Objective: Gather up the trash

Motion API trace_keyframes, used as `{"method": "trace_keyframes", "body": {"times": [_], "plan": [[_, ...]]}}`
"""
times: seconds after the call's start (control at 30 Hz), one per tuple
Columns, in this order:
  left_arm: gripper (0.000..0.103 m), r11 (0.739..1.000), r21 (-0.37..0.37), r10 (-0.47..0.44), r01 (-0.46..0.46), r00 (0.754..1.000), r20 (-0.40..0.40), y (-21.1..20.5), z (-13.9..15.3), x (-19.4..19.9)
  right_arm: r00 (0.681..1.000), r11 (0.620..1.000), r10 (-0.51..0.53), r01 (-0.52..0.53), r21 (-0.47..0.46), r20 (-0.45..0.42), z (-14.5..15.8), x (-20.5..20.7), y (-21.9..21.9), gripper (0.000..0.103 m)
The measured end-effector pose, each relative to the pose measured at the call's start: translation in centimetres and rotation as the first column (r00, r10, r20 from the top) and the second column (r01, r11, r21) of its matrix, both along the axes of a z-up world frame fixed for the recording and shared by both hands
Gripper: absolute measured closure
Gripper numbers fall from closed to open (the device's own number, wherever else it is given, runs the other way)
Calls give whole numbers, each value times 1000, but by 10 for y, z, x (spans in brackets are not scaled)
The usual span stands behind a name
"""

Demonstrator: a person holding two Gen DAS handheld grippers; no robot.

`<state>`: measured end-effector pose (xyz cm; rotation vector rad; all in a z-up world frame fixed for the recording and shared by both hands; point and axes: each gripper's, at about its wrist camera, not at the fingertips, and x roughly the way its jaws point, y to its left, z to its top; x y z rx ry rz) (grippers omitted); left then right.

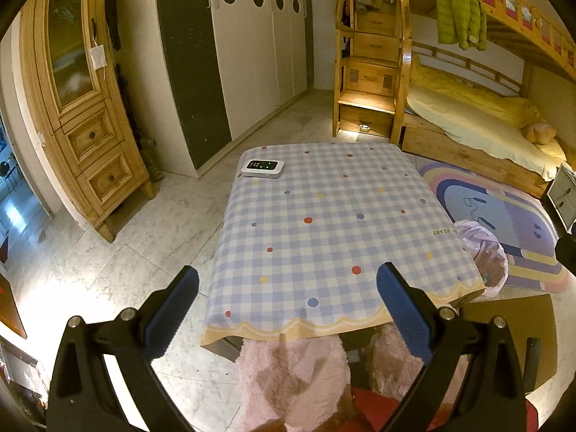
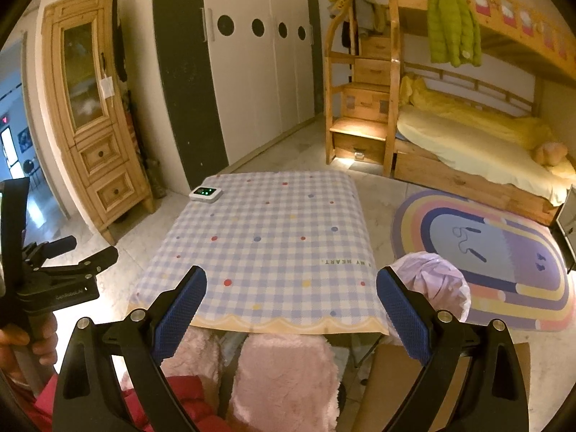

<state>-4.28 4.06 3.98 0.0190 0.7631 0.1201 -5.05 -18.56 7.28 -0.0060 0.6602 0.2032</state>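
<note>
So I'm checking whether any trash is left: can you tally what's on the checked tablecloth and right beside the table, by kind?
White device with a lit screen, on the tablecloth: 1
Trash items visible on the tablecloth: 0
Bin lined with a pale pink bag, on the floor beside the table: 1
Total: 2

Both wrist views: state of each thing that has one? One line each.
left gripper: open, empty
right gripper: open, empty
white device: on the far left table corner, display lit
trash bag: beside the table's right edge, mouth open
checkered tablecloth: spread flat, no trash visible on it
green jacket: hanging from the bunk rail
</note>
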Motion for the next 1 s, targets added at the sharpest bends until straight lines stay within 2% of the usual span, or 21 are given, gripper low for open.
{"method": "trace_keyframes", "body": {"times": [1.0], "plan": [[7,1000,-3,-14,14,1000,-17,-2,-4,5,1000,1000,-2,2,6,-6,0,1,-1,9]]}}
